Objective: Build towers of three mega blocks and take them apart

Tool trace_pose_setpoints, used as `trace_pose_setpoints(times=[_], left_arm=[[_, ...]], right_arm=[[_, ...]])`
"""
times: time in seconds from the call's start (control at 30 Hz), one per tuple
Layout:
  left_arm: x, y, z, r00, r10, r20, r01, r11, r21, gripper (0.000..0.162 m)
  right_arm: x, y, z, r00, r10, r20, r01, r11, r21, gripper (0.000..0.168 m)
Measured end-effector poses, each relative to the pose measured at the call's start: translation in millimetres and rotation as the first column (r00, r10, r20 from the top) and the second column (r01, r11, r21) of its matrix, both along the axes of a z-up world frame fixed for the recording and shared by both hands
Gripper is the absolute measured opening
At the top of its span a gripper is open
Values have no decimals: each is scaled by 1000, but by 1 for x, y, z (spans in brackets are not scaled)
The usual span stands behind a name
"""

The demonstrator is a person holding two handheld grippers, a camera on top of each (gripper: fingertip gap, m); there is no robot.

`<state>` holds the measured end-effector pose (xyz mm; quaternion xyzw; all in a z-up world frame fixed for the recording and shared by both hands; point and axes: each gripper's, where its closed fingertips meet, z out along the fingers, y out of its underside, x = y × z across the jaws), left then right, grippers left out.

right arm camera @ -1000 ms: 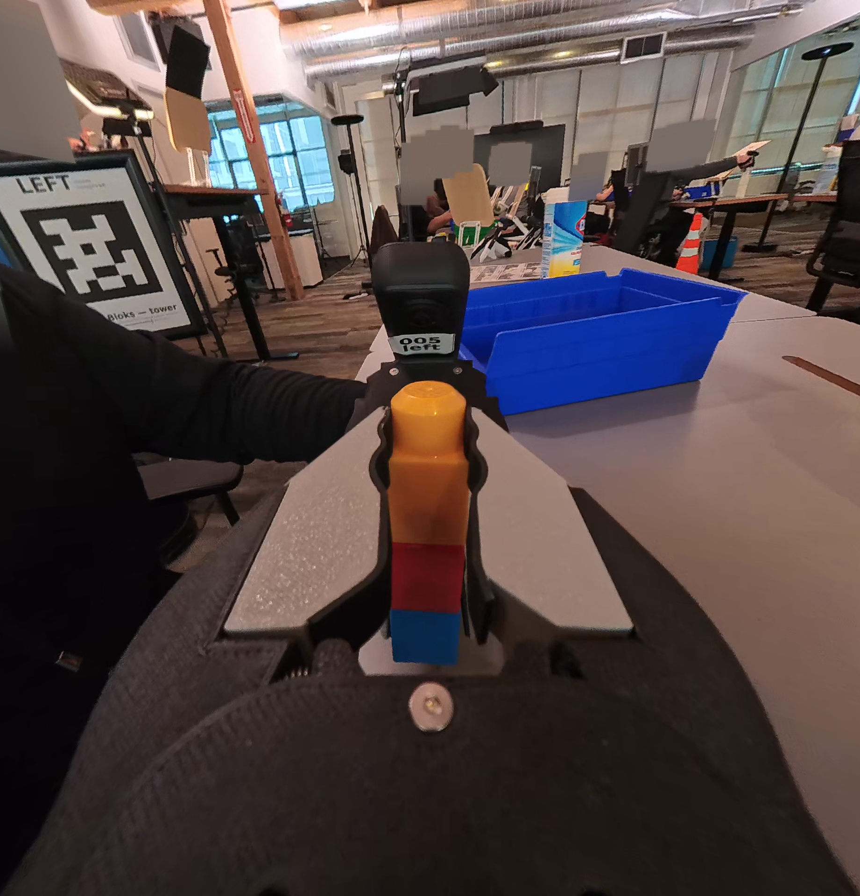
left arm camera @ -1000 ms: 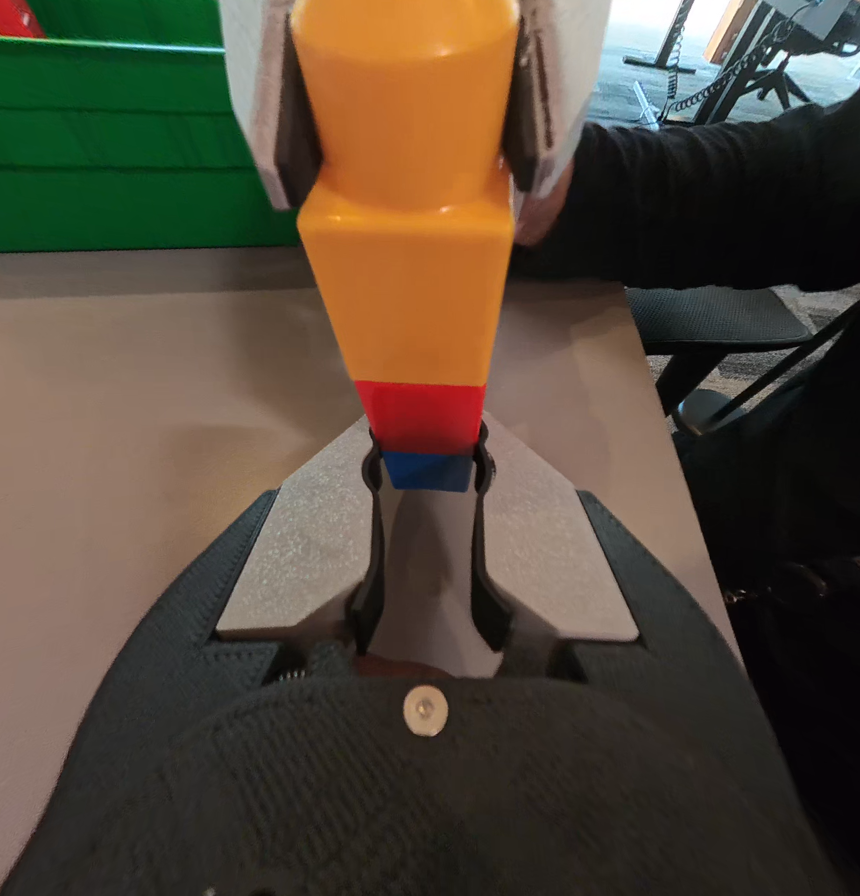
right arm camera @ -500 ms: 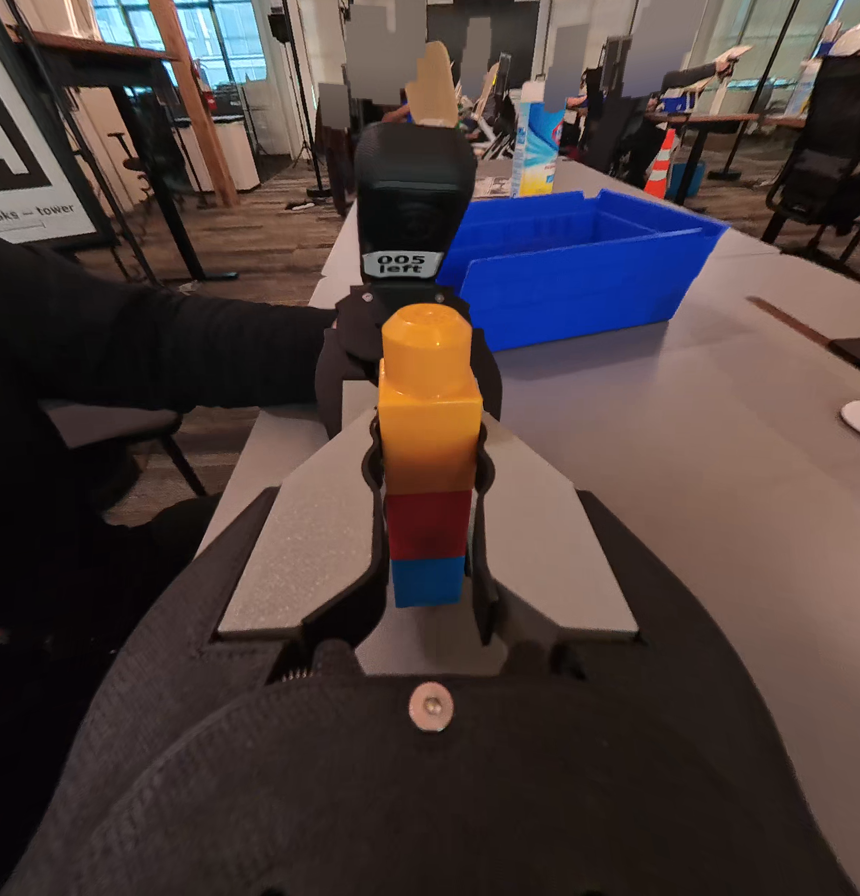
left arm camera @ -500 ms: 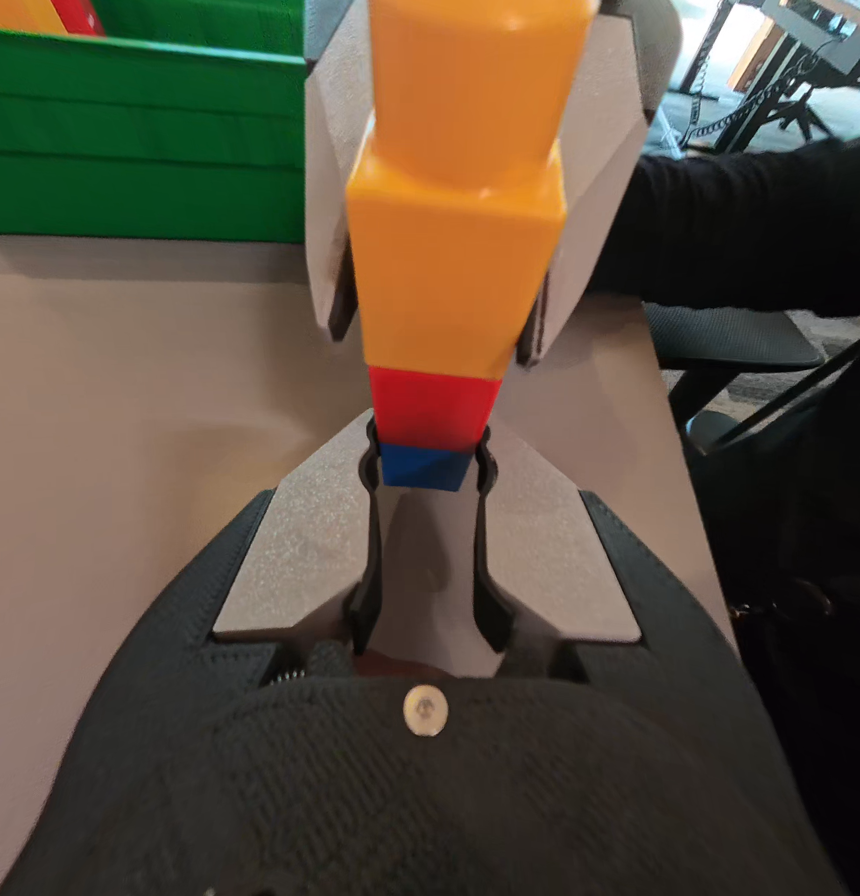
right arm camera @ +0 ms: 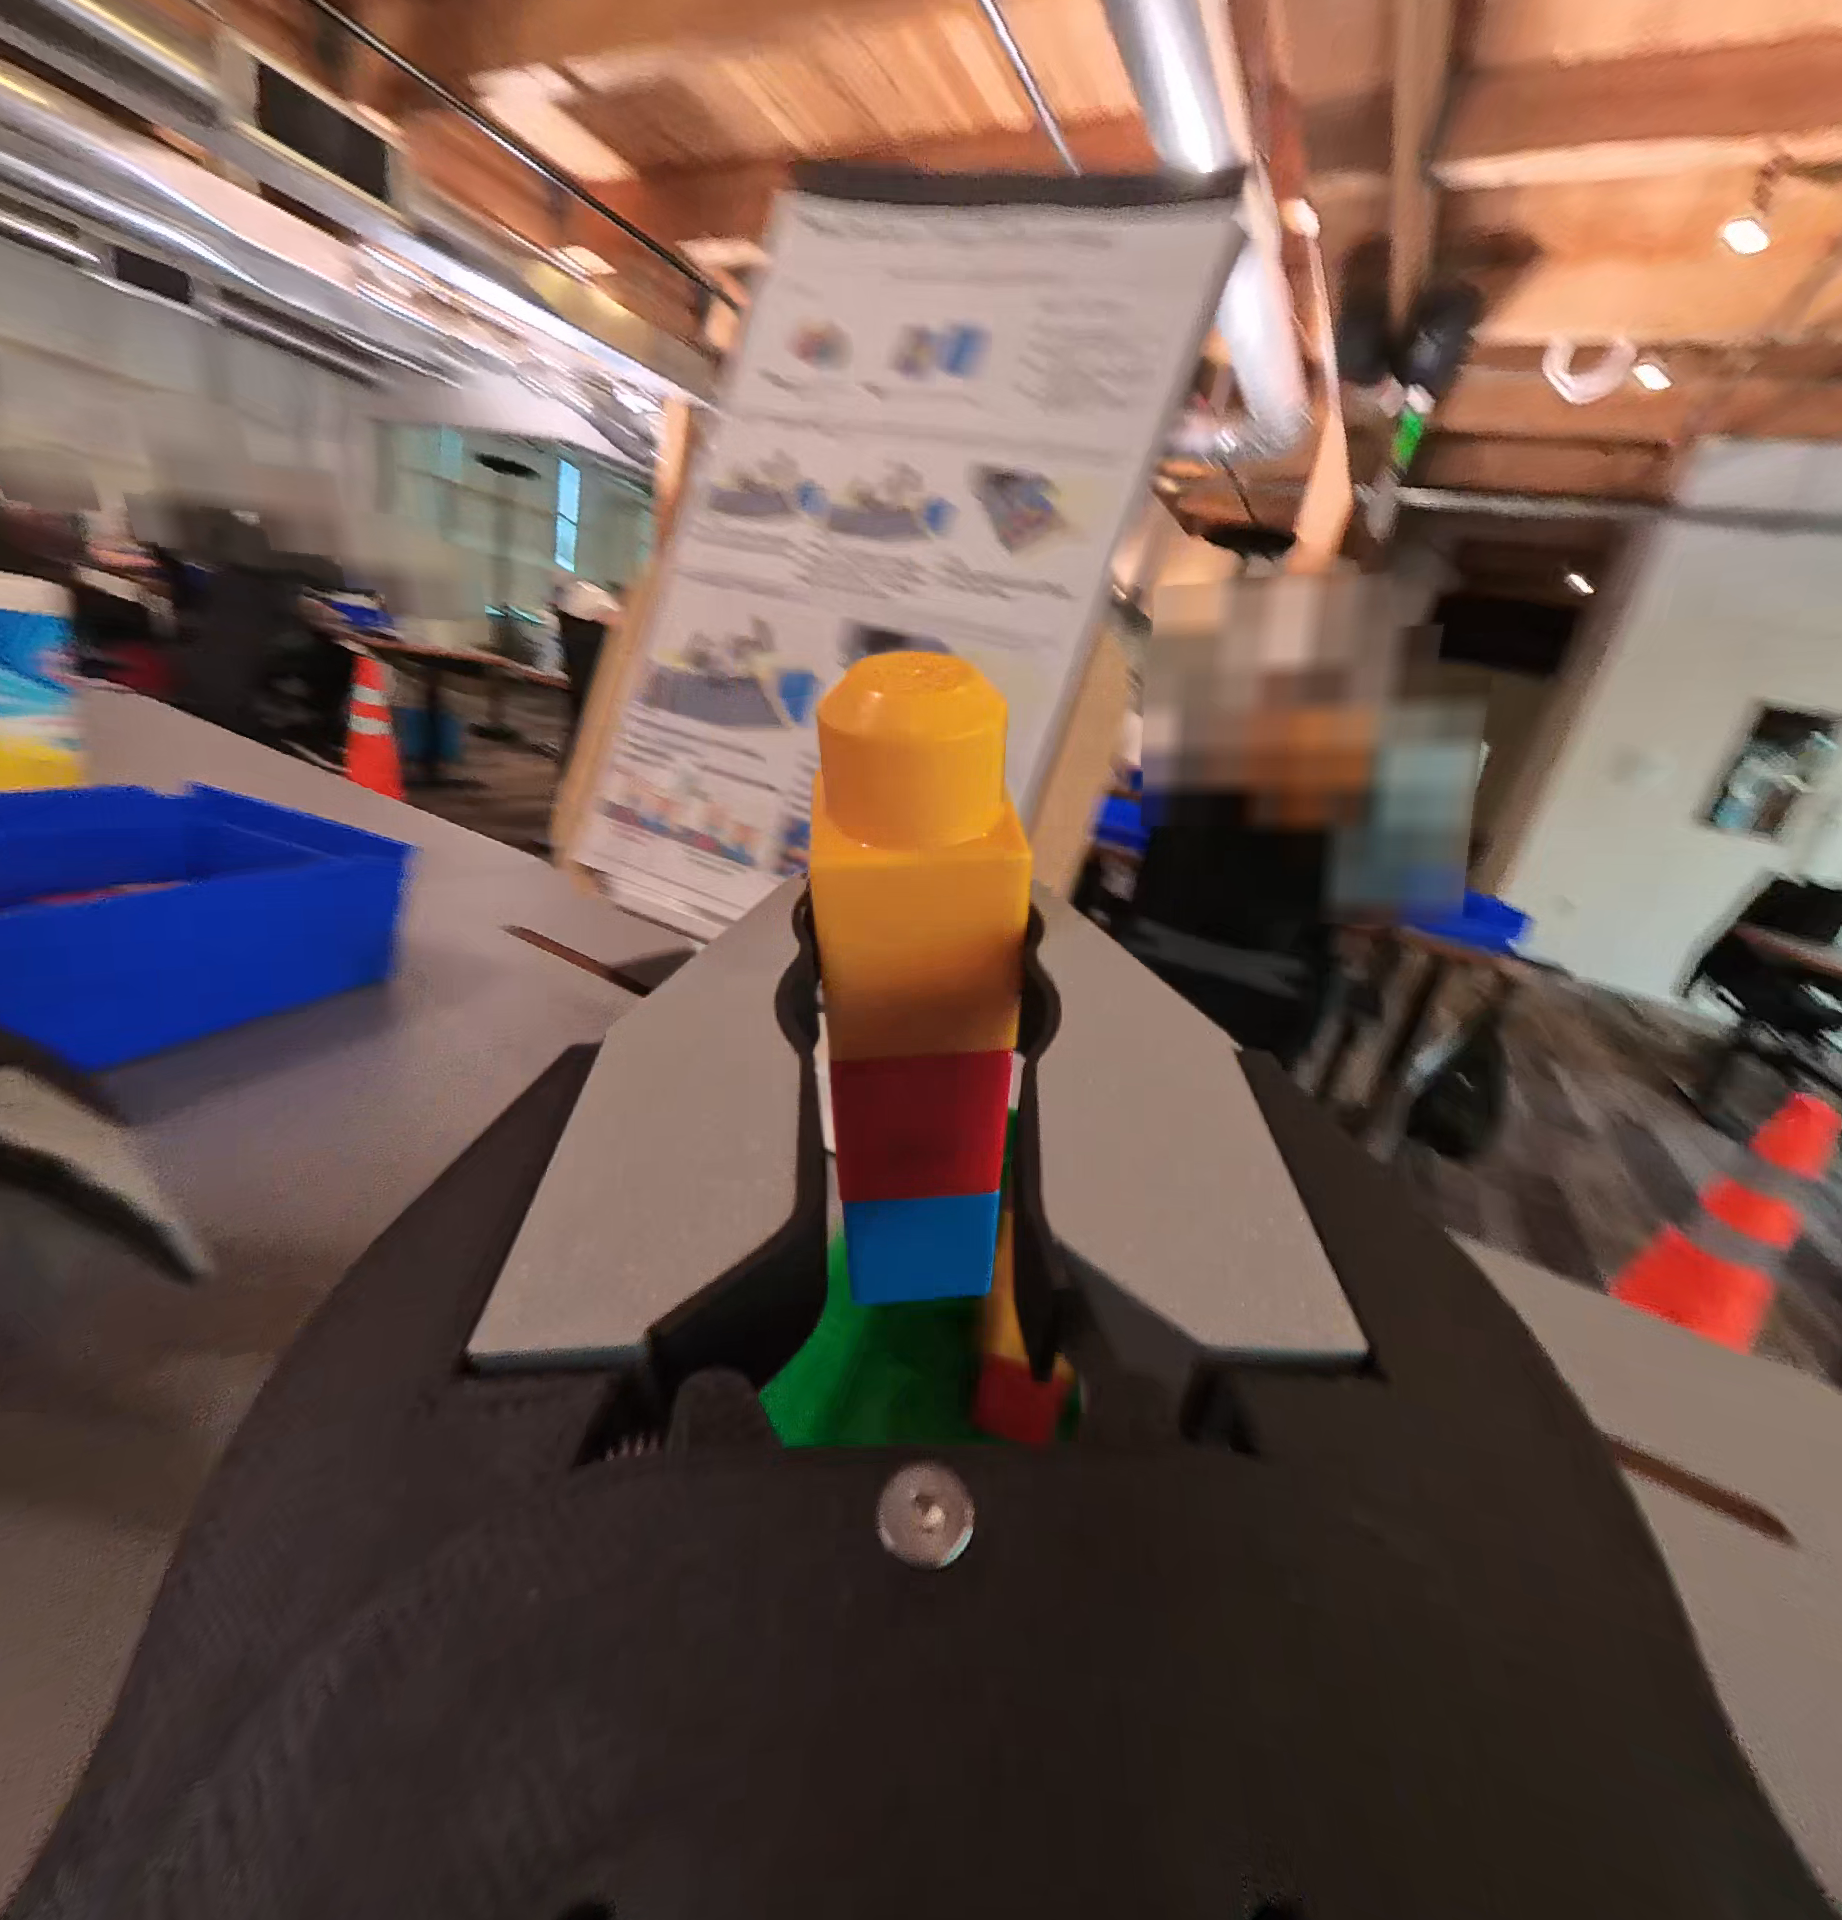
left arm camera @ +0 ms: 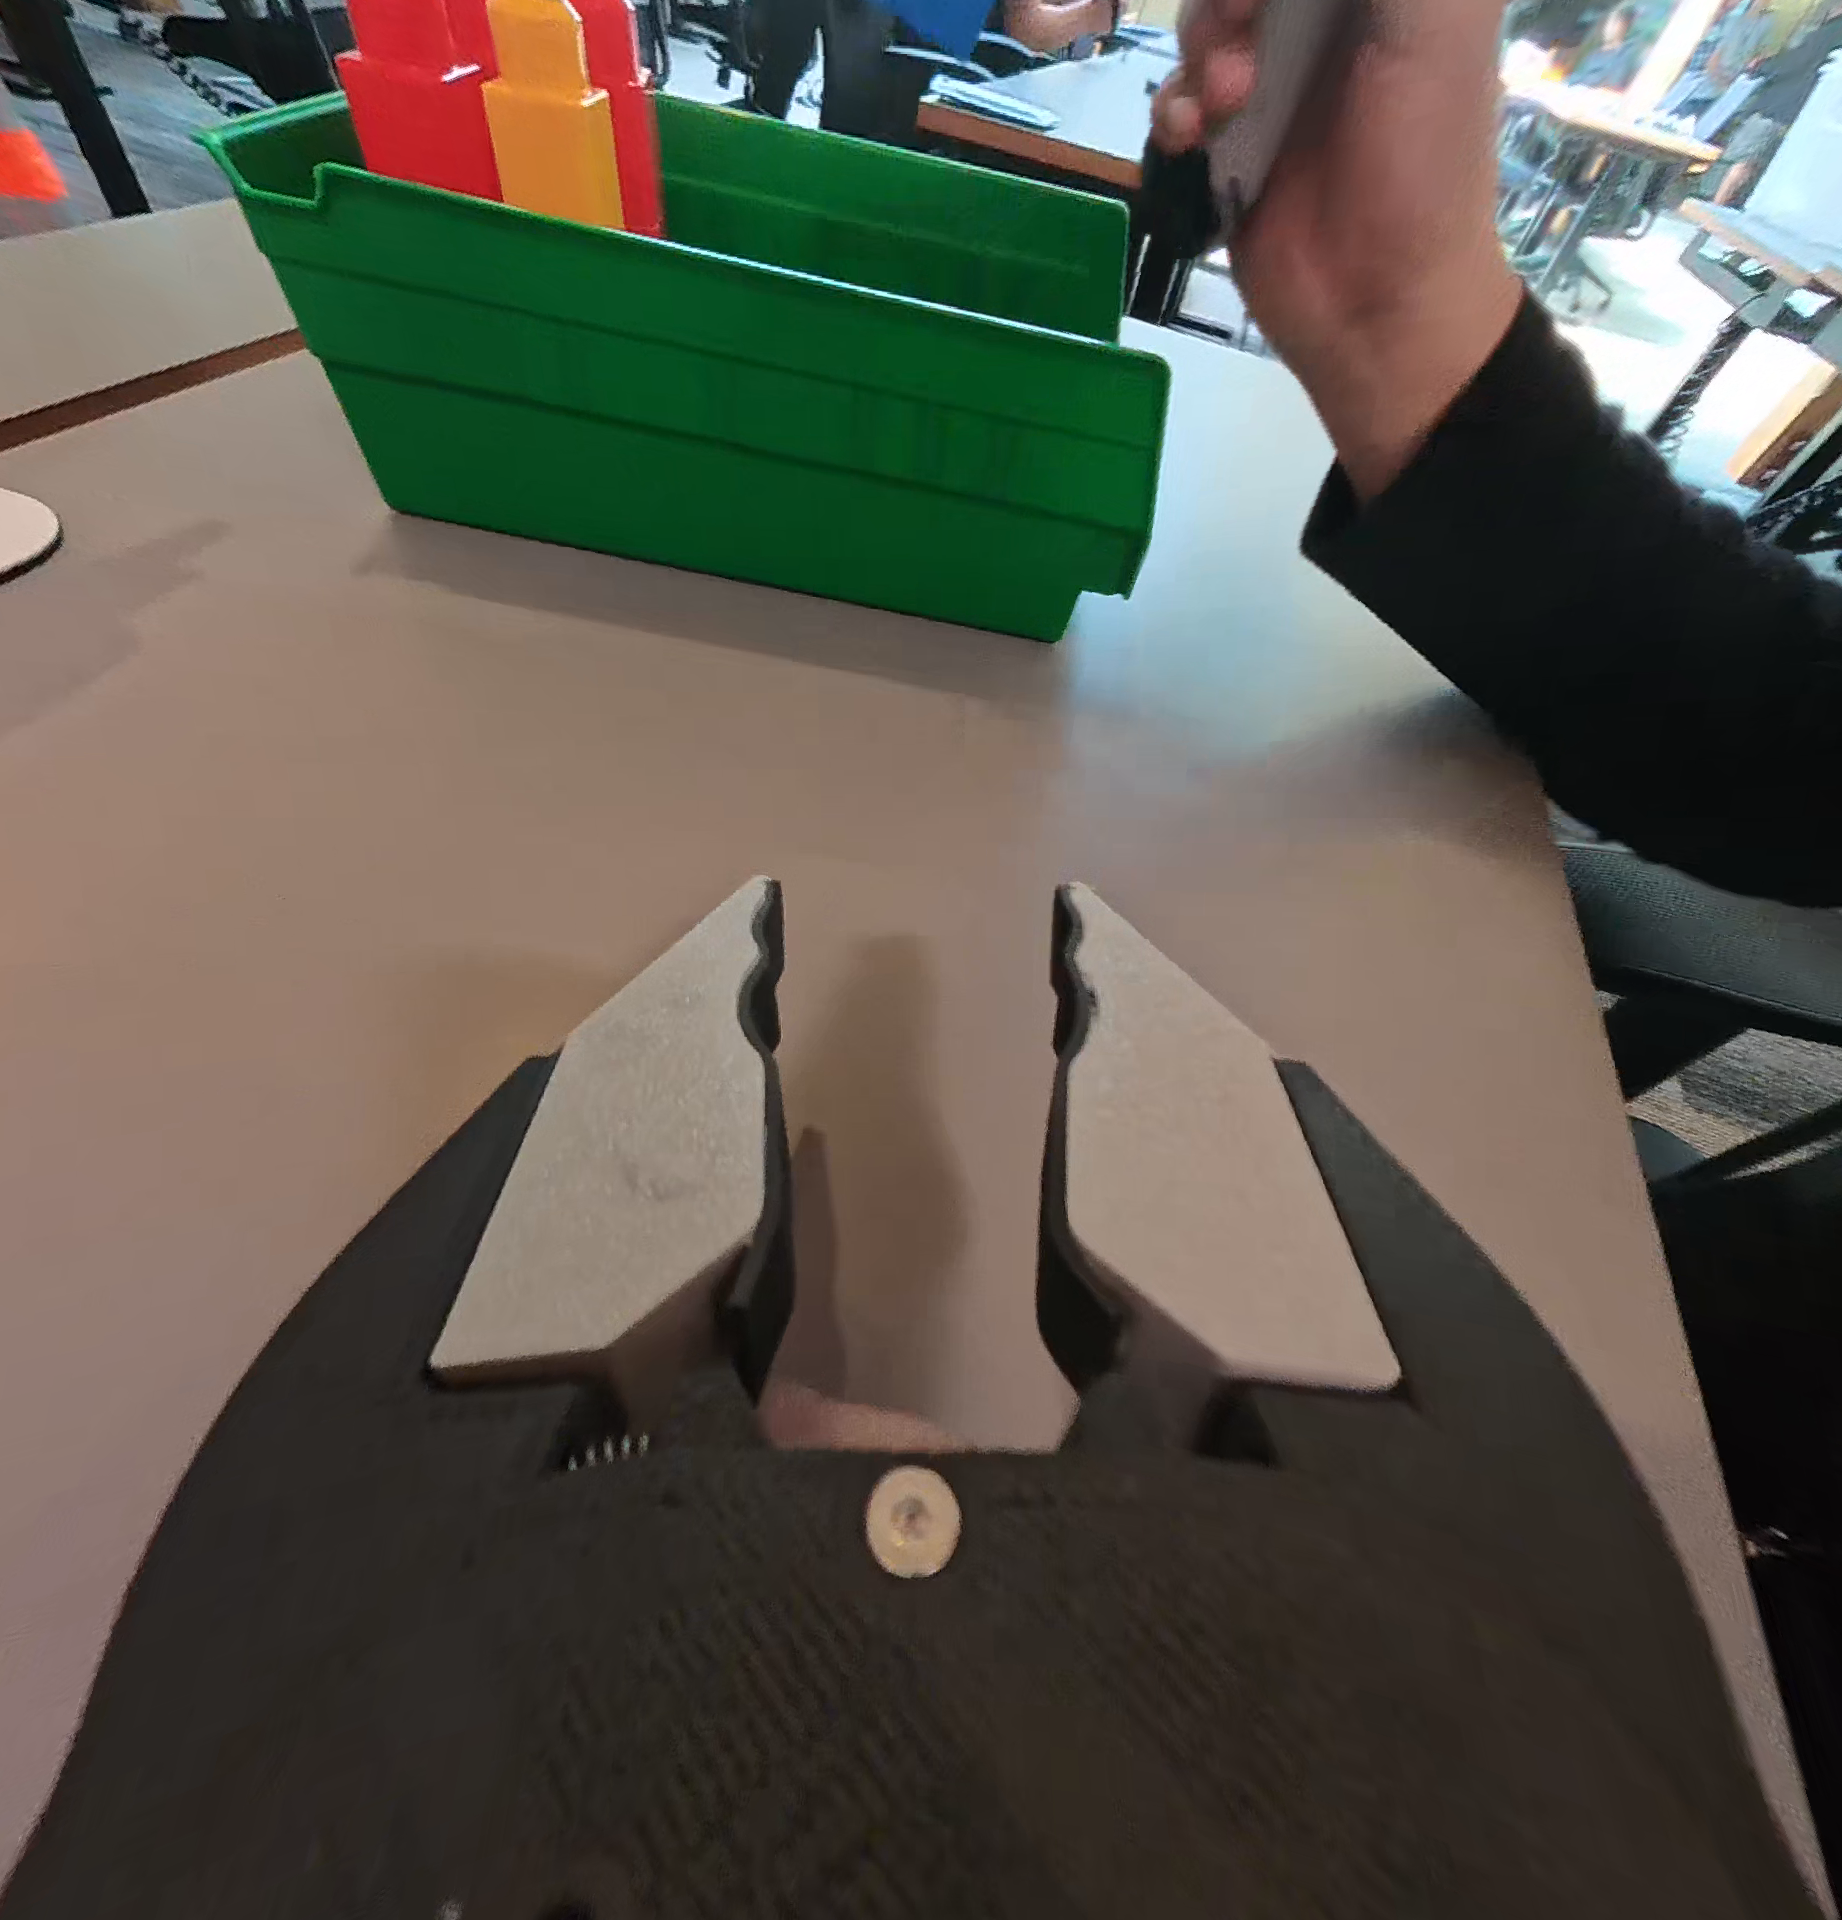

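Observation:
My right gripper point(right arm camera: 919, 935) is shut on a tower of three blocks, gripping the orange block point(right arm camera: 922, 883). The red block point(right arm camera: 922, 1122) and the blue block point(right arm camera: 922, 1247) hang from it toward the camera. The tower is held in the air above the green bin point(right arm camera: 865, 1382). My left gripper point(left arm camera: 917, 935) is open and empty, low over the grey table point(left arm camera: 481, 779). The green bin point(left arm camera: 751, 457) stands ahead of it and holds red and orange blocks point(left arm camera: 553, 135). The tower does not show in the left wrist view.
A hand in a black sleeve point(left arm camera: 1343, 208) holds the right gripper at the top right of the left wrist view. A blue bin point(right arm camera: 169, 935) sits on the table to the left. A poster board point(right arm camera: 948, 520) and orange cones point(right arm camera: 1727, 1247) stand beyond. The table's right edge point(left arm camera: 1582, 935) is near. One gripper's finger ends stand about 30 cm off the other's.
My left gripper let go of the tower's blue end and opened wide. My right gripper kept the tower and swung it up and away over the green bin.

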<state>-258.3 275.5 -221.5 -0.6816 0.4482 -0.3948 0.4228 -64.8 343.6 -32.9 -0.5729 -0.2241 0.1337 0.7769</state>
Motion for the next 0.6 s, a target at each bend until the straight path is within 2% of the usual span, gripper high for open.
trace_pose_setpoints(times=[0.13,0.23,0.4,0.6], left_arm=[[1,1,-2,1000,13,-22,-13,1000,16,48],[2,0,-5,999,12,-41,-11,1000,25,48],[5,-5,-6,999,-11,-46,12,1000,23,48],[8,-7,-7,998,-26,-48,26,1000,-7,48]], right_arm=[[72,64,-53,970,-239,48,243,965,-101,34],[85,94,-95,967,-249,59,255,929,-268,34],[87,113,-106,951,-282,128,308,901,-304,34],[74,127,-128,950,-228,215,295,882,-368,34]])
